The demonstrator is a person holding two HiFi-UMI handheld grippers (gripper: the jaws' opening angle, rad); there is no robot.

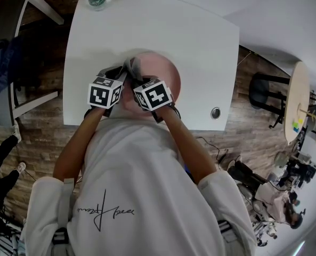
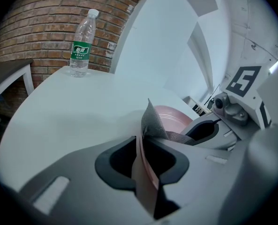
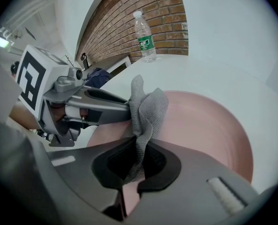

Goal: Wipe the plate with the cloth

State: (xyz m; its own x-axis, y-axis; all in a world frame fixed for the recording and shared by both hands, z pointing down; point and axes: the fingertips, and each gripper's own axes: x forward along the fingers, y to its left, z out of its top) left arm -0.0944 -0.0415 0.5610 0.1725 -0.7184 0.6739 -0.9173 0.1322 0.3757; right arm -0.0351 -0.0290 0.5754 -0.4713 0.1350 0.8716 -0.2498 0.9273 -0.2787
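White table (image 1: 147,31) | left tool (image 2: 144,149) pinches plate (image 3: 199,125) rim | right tool (image 3: 141,149) clamps cloth (image 3: 148,109) over plate

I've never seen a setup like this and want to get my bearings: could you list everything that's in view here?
table: one, white, beneath everything
plate: one, pink, table's near side
cloth: one, grey, above the plate
bottle: one, clear with green label, table's far corner
stool: one, black, floor right of table
left gripper: one, grey, shut on the plate's rim
right gripper: one, grey, shut on the cloth
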